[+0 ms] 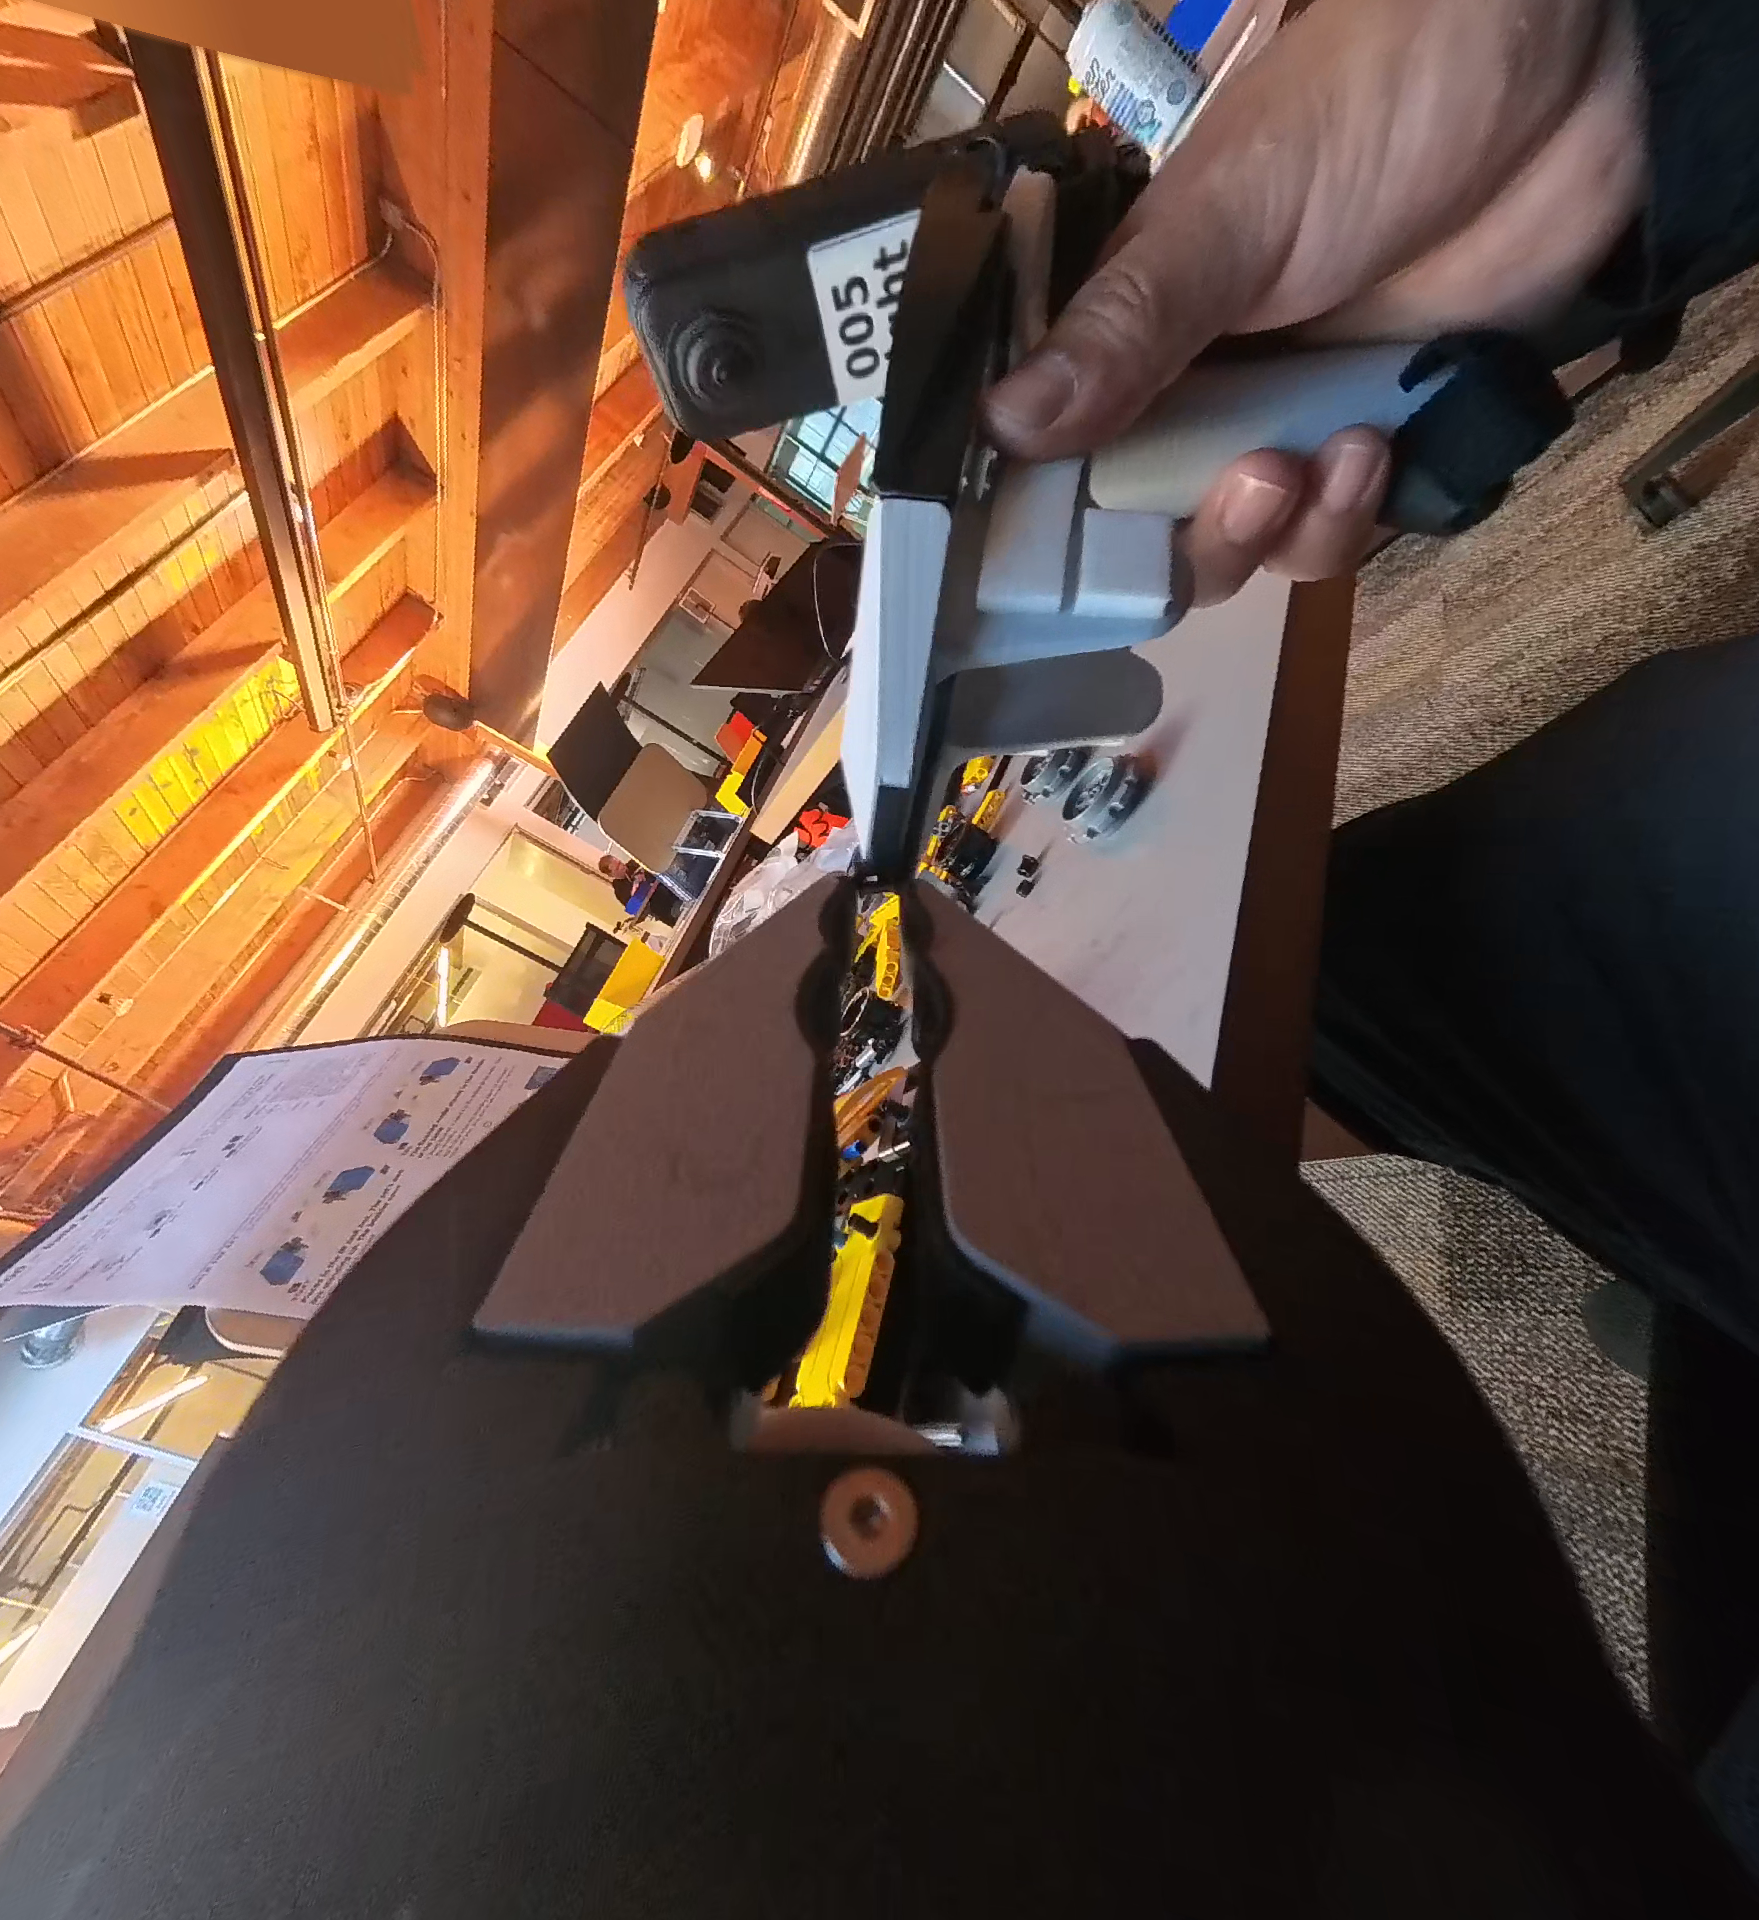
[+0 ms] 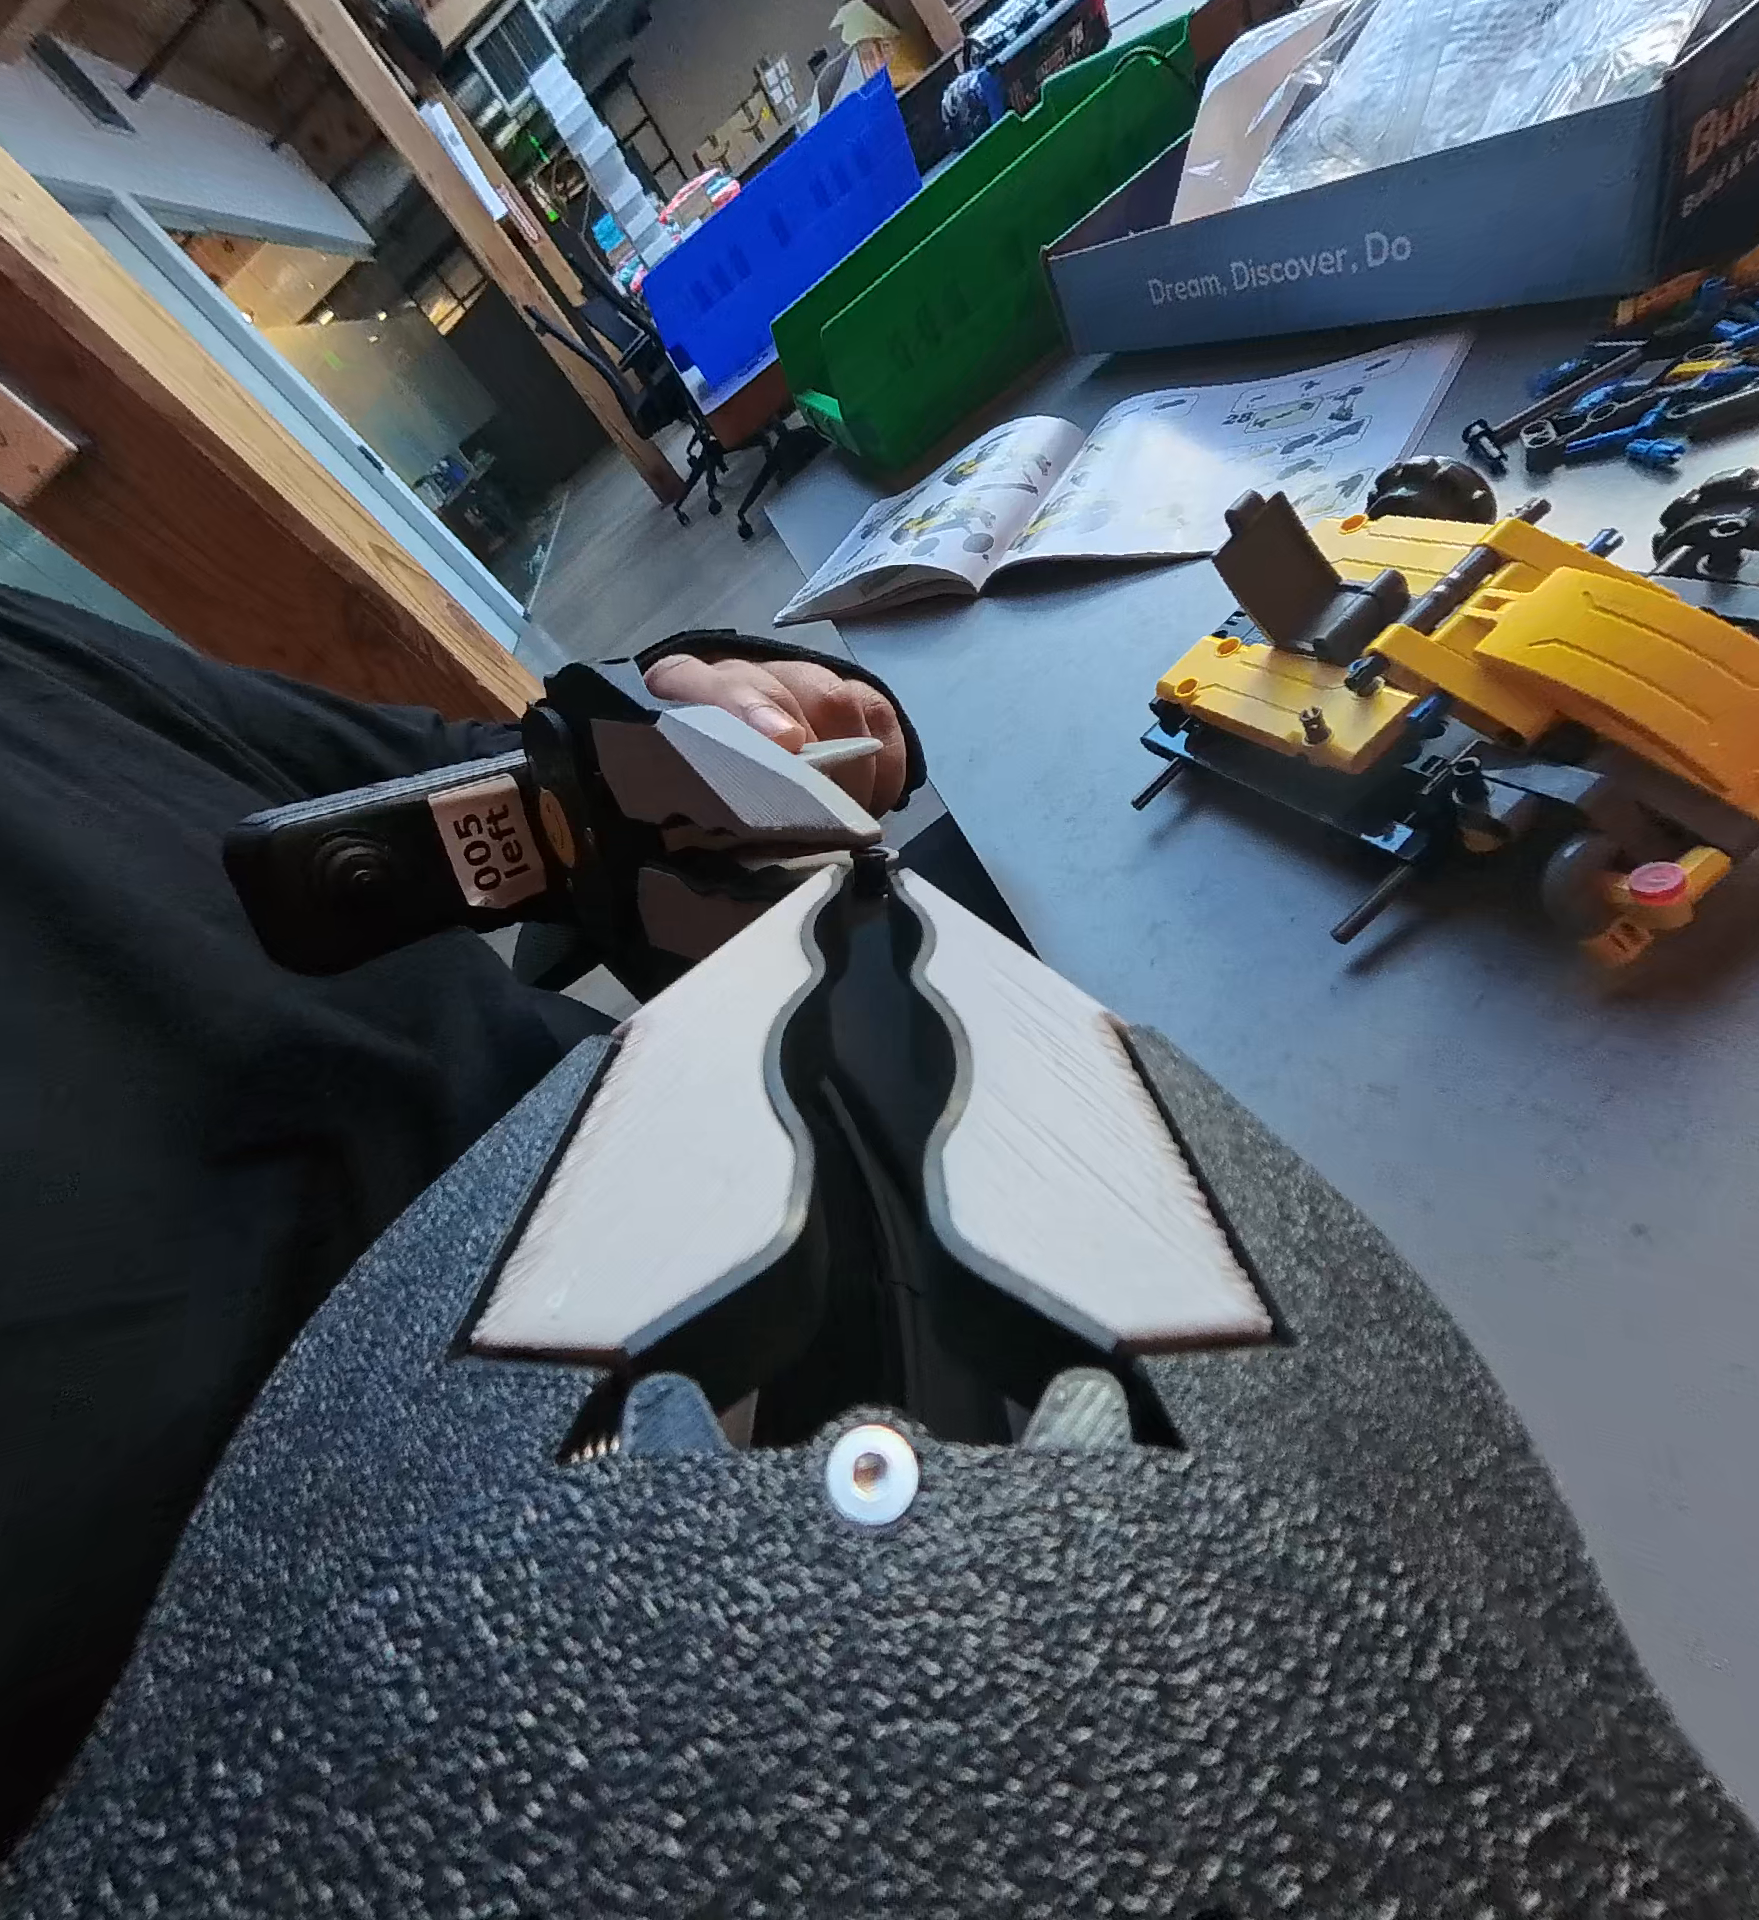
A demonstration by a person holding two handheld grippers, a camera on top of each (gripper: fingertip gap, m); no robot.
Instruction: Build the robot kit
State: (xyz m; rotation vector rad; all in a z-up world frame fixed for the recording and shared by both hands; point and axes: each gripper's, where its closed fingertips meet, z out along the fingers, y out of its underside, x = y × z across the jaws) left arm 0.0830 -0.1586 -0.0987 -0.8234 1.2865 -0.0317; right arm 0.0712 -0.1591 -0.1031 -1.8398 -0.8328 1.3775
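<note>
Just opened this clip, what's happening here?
A person holds a claw in each hand, tips meeting near the table edge. The right claw seems shut on a small black peg, with the left claw, also closed, touching it. A half-built yellow toy vehicle, an open booklet and loose parts lie on the table.

My two hand-held grippers and the dark clothes of the person who carries them.

Each gripper, the left gripper (image 1: 880, 883) and the right gripper (image 2: 870, 868), has two pale grey fingers (image 2: 688, 1164) with wavy black inner edges, a black grainy body (image 2: 854, 1662) and one silver screw (image 2: 871, 1488). I see a black camera (image 2: 355, 883) with a white sticker, a grey trigger handle (image 1: 1072, 566), and a black sleeve (image 1: 1737, 135).
</note>
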